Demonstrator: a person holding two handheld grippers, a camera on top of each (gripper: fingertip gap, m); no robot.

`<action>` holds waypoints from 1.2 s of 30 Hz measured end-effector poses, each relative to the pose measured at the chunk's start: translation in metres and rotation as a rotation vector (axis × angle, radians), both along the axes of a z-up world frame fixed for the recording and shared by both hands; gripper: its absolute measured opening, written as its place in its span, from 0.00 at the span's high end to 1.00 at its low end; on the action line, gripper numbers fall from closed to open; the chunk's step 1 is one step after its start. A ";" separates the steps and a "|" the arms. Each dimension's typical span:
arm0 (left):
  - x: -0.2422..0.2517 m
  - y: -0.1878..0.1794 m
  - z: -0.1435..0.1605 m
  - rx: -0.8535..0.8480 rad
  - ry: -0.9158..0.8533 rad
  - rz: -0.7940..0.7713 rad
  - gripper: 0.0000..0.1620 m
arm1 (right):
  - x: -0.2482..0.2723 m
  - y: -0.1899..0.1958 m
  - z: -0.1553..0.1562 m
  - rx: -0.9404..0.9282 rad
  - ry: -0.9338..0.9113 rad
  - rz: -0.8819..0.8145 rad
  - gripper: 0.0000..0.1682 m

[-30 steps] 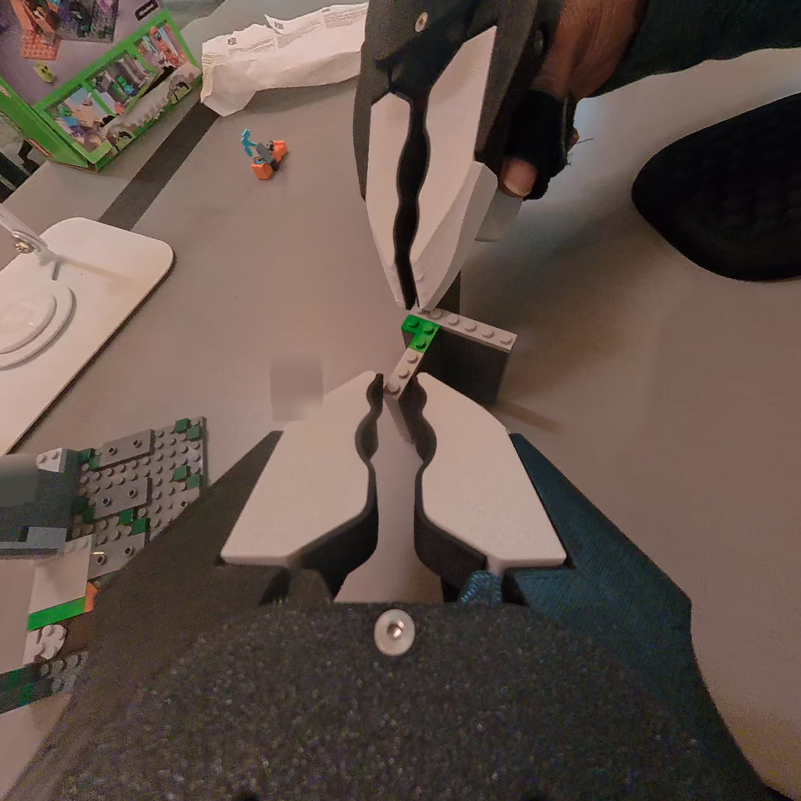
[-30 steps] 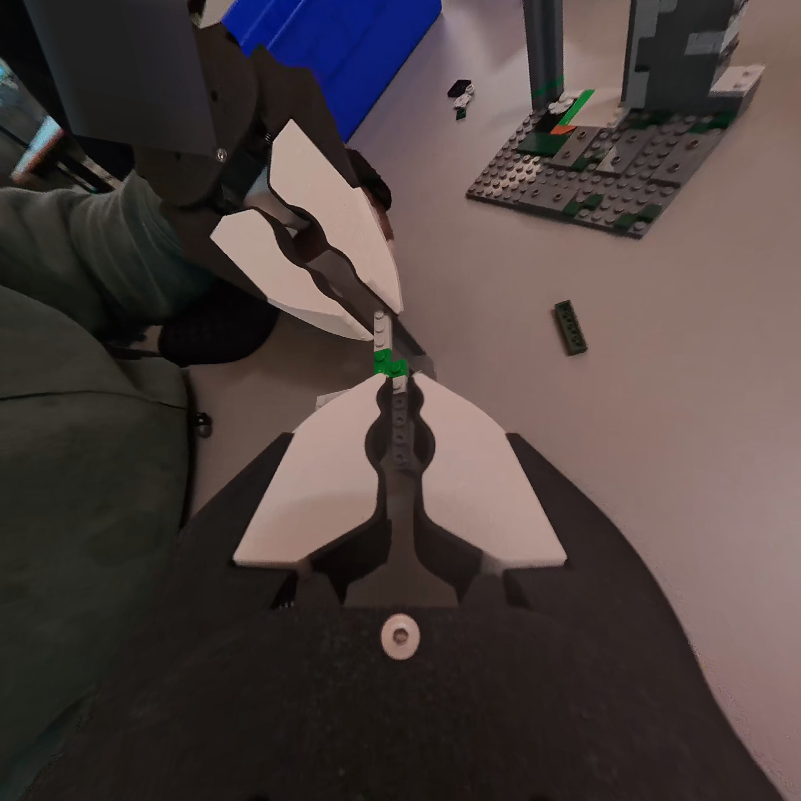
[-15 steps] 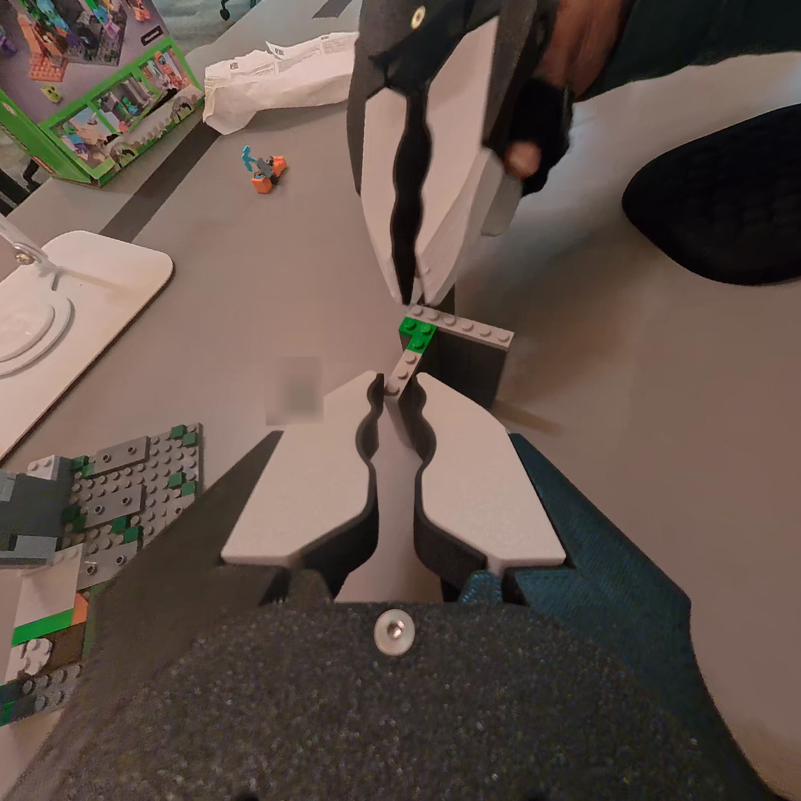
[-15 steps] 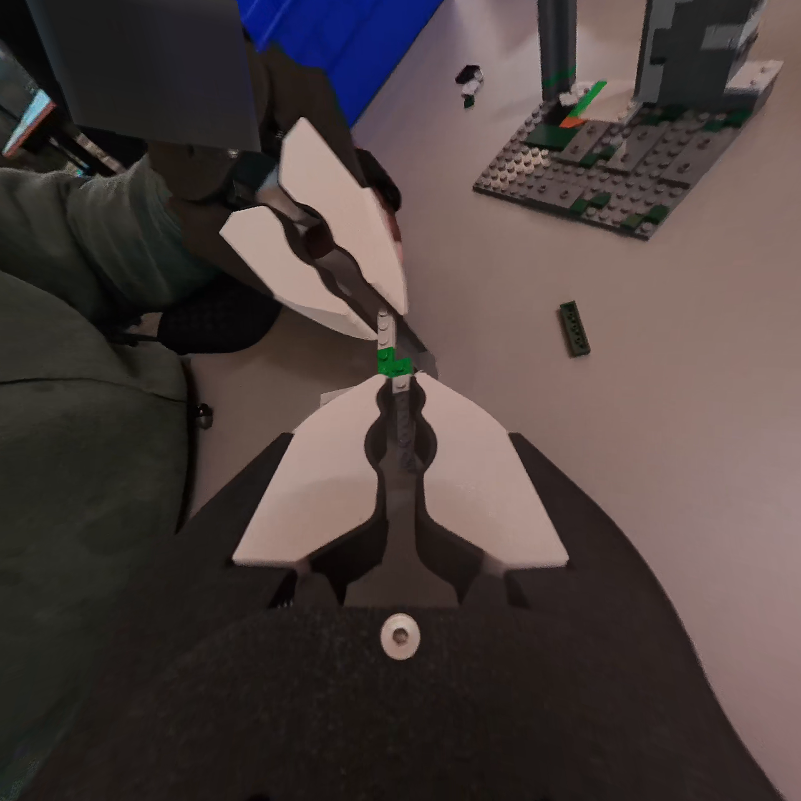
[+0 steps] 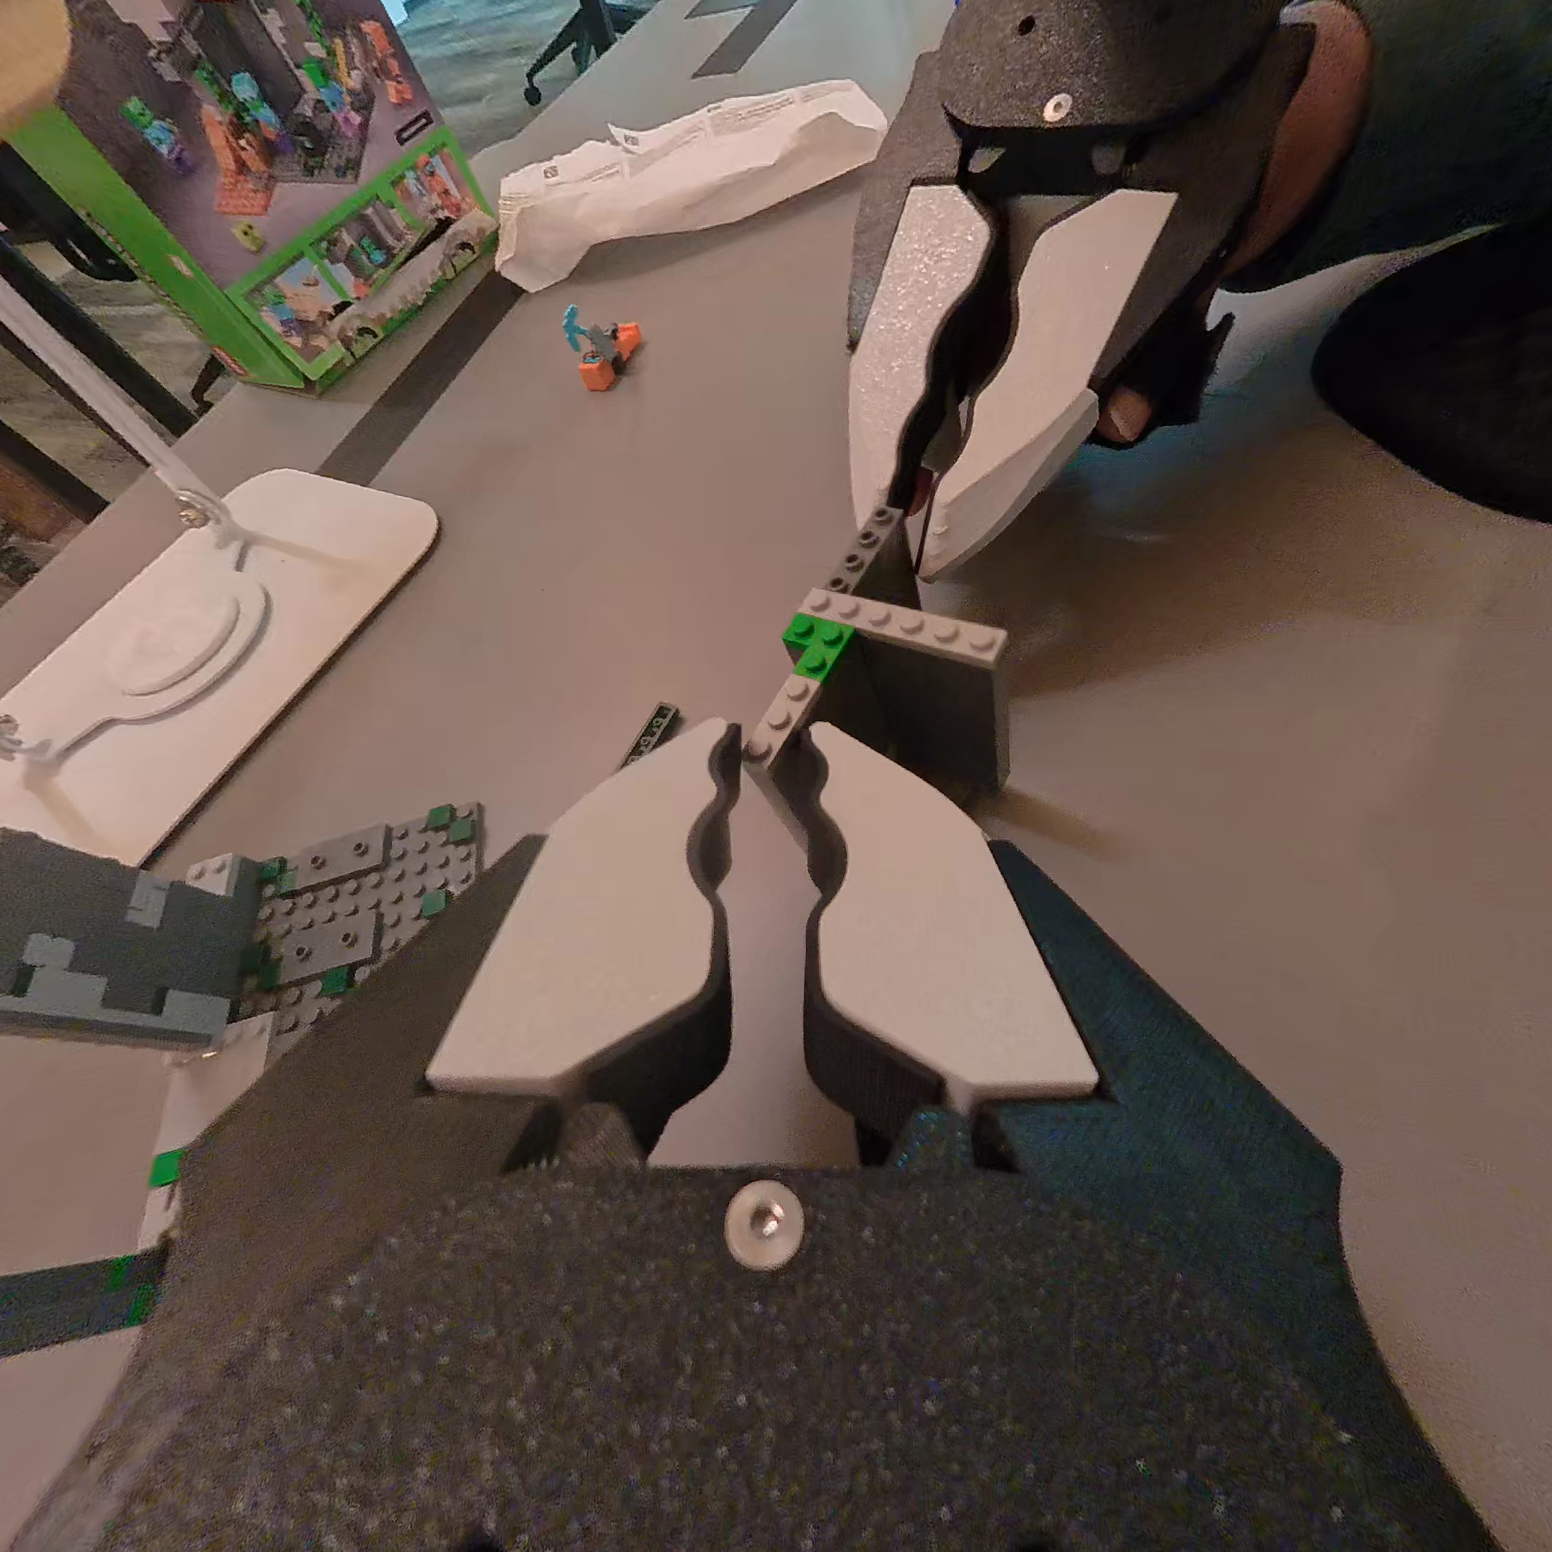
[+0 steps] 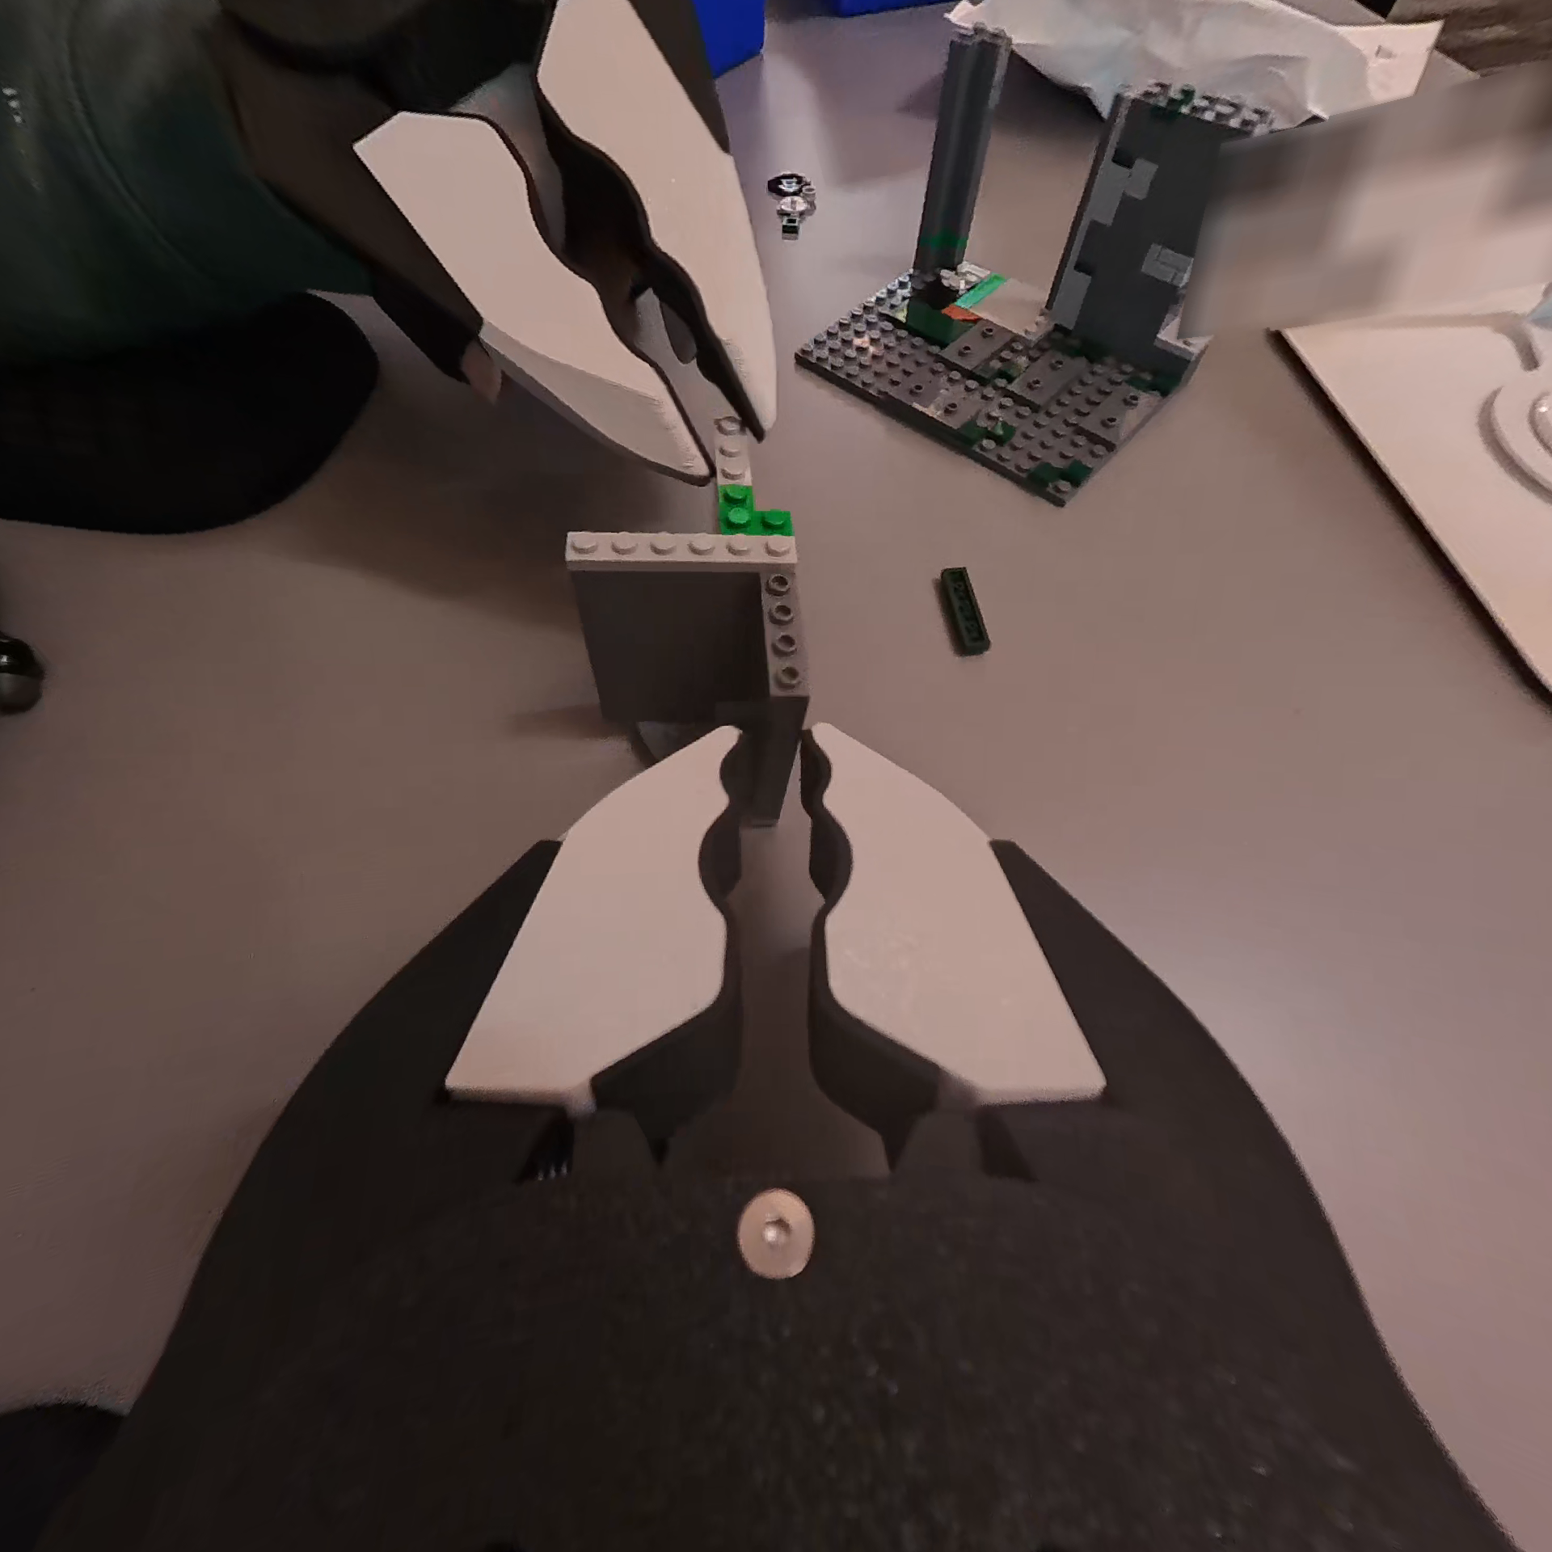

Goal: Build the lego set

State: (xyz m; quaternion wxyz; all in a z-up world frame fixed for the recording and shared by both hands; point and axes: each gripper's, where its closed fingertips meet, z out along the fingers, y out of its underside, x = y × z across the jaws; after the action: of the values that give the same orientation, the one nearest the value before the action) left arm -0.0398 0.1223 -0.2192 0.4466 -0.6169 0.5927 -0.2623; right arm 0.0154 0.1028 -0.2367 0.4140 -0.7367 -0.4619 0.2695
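Observation:
A grey wall assembly [image 5: 915, 697] stands upright on the table: a light grey wall, a dark grey wall at right angles to it, and a bright green corner plate [image 5: 819, 642] on top. My left gripper [image 5: 768, 739] is shut on the end of the light grey strip [image 5: 781, 714]. My right gripper [image 6: 771, 732] is shut on the near end of the dark grey wall [image 6: 777, 773], by the fingertips only. Each gripper shows in the other's view, the right one [image 5: 915, 542] and the left one [image 6: 732, 449], at opposite ends of the assembly [image 6: 672, 630].
A dark baseplate with grey towers [image 6: 1008, 395] lies to the left [image 5: 369, 890]. A loose dark green plate [image 6: 966, 610] lies between it and the assembly. Farther off are an orange and blue minifigure [image 5: 605, 348], the set box [image 5: 277, 193], a white paper bag [image 5: 689, 159] and a white stand base [image 5: 210, 605]. The gap from one gripper's tips to the other's is roughly 7 cm. It is some 8 cm from my left tips to the loose dark green plate [image 6: 966, 610]. It is also in sight in the left wrist view [image 5: 651, 727].
My right gripper has slid back along the dark wall, from deep in its jaws to just the tips. Both grippers have risen and tilted. My left gripper keeps its hold.

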 end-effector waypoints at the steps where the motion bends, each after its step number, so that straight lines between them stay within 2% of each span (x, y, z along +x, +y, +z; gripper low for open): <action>1: -0.001 0.001 0.000 0.004 -0.001 0.006 0.92 | -0.001 0.000 0.001 0.013 -0.004 -0.003 0.95; 4: -0.004 0.003 0.000 0.012 -0.006 0.017 0.91 | -0.005 -0.004 0.000 0.033 -0.021 0.005 0.94; 6: -0.006 0.004 0.000 0.024 0.000 0.021 0.91 | -0.008 -0.008 0.003 0.018 -0.003 0.027 0.88; 9: -0.011 0.002 0.004 0.003 -0.026 0.010 0.92 | -0.006 -0.008 0.023 -0.024 0.090 0.076 0.83; 11: -0.015 0.001 0.010 -0.024 -0.068 0.003 0.92 | -0.001 0.000 0.036 -0.061 0.120 0.111 0.83; 13: -0.018 -0.001 0.018 -0.066 -0.125 -0.007 0.92 | 0.005 0.021 0.039 -0.030 0.074 0.092 0.84; 16: -0.023 0.003 0.027 -0.103 -0.213 0.011 0.95 | 0.003 0.056 0.018 0.041 -0.103 0.097 0.87; 19: -0.031 0.017 0.024 -0.139 -0.227 0.120 1.00 | -0.016 0.074 -0.008 0.074 -0.223 0.164 0.87; 21: -0.036 0.026 0.023 -0.159 -0.246 0.195 1.00 | -0.025 0.080 -0.024 0.064 -0.295 0.204 0.87; 25: -0.044 0.038 0.019 -0.120 -0.223 0.260 1.00 | -0.034 0.083 -0.037 0.024 -0.327 0.230 0.87; 29: -0.043 0.040 0.009 -0.140 -0.204 0.250 1.00 | -0.030 0.086 -0.041 0.005 -0.343 0.214 0.96; 32: -0.040 0.038 0.008 -0.132 -0.200 0.240 0.99 | -0.026 0.081 -0.034 -0.053 -0.313 0.217 0.96; 36: -0.033 0.029 0.015 -0.076 -0.206 0.204 0.95 | -0.022 0.062 0.003 -0.145 -0.146 0.199 0.96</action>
State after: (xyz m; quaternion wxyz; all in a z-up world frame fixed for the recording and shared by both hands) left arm -0.0730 0.1513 -0.2039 0.5056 -0.6601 0.4677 -0.2998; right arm -0.0064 0.1651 -0.2335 0.2960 -0.7329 -0.5409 0.2877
